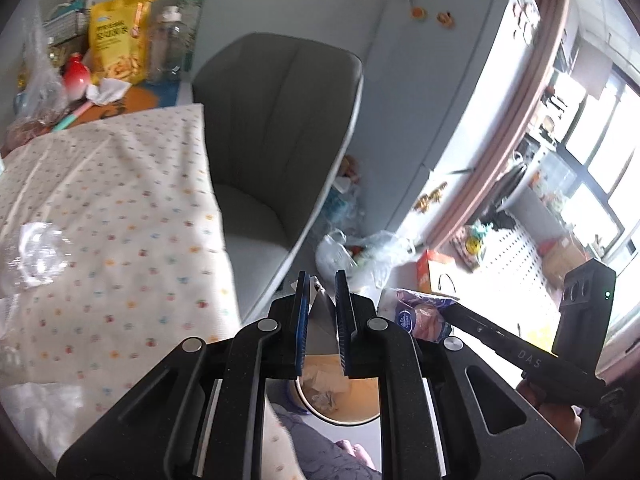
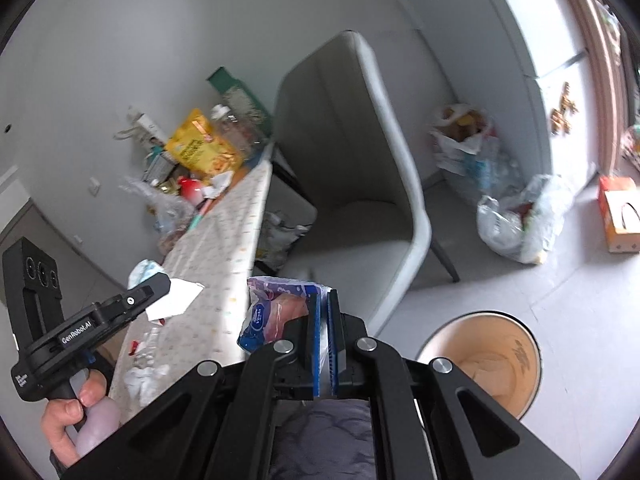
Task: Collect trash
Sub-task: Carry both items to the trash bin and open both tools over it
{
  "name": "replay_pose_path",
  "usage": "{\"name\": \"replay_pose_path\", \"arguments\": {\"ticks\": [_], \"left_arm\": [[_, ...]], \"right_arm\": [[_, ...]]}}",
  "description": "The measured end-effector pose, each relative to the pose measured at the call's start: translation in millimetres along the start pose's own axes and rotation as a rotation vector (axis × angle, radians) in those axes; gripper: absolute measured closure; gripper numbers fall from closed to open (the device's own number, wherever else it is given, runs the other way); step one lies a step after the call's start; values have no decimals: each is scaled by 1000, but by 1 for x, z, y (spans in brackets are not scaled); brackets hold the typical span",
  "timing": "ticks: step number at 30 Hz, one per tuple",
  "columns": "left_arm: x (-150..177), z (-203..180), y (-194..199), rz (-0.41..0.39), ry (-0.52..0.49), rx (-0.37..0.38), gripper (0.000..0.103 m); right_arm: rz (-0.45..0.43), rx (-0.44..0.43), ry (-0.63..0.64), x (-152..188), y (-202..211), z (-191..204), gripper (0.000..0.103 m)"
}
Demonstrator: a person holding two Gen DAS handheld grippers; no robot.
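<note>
Left tongs [image 1: 322, 280] are clamped on a white paper scrap [image 2: 176, 298], held beside the surface [image 2: 224, 264] edge. Right tongs [image 2: 324, 300] are pinched shut on a blue-and-pink plastic wrapper [image 2: 276, 312]. The round bin [image 2: 486, 364] is seen on the floor beside the grey chair [image 2: 360, 184], crumpled paper inside.

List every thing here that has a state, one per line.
left gripper: shut on white paper scrap
right gripper: shut on blue-and-pink wrapper
round bin: open, some trash inside
grey chair: unoccupied
white bag on floor: full
</note>
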State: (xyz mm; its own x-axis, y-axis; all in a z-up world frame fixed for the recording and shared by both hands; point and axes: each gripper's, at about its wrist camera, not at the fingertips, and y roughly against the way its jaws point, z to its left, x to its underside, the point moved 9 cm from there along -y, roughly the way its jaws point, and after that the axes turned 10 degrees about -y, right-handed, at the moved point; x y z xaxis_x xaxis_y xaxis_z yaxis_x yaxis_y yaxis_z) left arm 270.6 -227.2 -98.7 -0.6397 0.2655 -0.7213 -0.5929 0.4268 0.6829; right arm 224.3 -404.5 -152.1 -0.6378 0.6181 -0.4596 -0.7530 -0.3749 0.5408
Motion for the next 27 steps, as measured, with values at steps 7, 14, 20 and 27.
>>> {"name": "replay_pose_path", "arguments": {"ticks": [7, 14, 20, 27], "left_arm": [[6, -28, -40, 68, -25, 41, 90], [18, -42, -61, 116, -38, 62, 90], [27, -46, -69, 149, -50, 62, 90], [28, -63, -76, 170, -80, 81, 90]], "right_arm": [[-2, 63, -53, -1, 0, -50, 99], [4, 115, -101, 0, -7, -87, 98], [55, 154, -132, 8, -25, -109, 83], [36, 171, -114, 7, -9, -120, 41]]}}
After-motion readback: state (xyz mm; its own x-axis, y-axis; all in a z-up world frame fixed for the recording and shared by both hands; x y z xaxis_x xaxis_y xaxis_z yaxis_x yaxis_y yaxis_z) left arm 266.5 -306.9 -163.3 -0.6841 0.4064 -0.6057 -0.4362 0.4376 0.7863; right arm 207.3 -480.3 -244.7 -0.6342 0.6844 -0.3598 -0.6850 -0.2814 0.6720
